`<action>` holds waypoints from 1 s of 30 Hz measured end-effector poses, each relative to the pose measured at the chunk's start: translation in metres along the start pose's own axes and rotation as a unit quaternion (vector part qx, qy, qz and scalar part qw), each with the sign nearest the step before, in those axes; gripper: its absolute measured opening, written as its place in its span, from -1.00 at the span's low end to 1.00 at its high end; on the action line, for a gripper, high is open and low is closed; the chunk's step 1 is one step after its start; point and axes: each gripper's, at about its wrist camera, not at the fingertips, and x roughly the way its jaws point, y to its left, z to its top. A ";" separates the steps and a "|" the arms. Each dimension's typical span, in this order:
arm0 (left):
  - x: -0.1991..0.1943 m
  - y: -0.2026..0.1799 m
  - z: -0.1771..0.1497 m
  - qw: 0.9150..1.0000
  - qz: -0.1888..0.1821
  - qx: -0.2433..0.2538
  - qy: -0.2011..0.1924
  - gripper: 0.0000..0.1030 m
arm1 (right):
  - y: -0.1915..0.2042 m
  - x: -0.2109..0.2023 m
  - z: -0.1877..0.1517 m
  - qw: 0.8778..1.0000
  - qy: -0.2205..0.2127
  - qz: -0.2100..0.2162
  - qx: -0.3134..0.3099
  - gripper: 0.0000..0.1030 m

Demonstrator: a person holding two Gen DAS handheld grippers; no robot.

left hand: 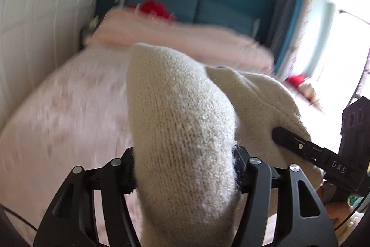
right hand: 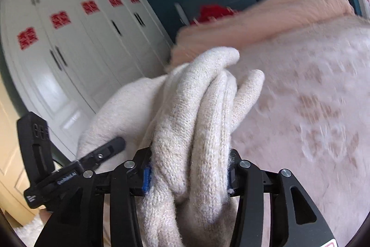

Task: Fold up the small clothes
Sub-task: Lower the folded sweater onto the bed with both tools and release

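Note:
A cream knitted garment (left hand: 180, 108) is held up over the bed by both grippers. In the left wrist view my left gripper (left hand: 186, 168) is shut on a thick fold of it that bulges up between the jaws. The right gripper's finger (left hand: 298, 144) presses on the same knit at the right. In the right wrist view my right gripper (right hand: 188, 175) is shut on a bunch of several rolled folds of the garment (right hand: 203, 96). The left gripper's finger (right hand: 108, 148) shows at the left against the cloth. The rest of the garment hangs hidden below both views.
Beneath lies a bed with a pale pink patterned cover (right hand: 312, 108) and a fluffy pink blanket (left hand: 185, 36) at its far end. Behind are something red (right hand: 214, 12), a teal headboard (left hand: 192, 8) and white wardrobe doors (right hand: 76, 43). A bright window (left hand: 342, 38) is at the right.

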 end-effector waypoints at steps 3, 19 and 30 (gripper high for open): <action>0.039 0.013 -0.047 0.992 0.075 -0.011 0.098 0.21 | -0.052 0.028 -0.043 0.989 0.100 -0.060 0.094 -0.06; 0.009 0.037 -0.043 0.987 0.012 -0.128 0.101 -0.28 | -0.019 0.013 -0.030 0.988 0.103 0.027 0.112 -0.35; -0.006 0.009 -0.057 0.987 0.068 -0.062 0.128 -0.03 | -0.009 -0.020 -0.035 0.989 0.123 -0.072 0.040 -0.09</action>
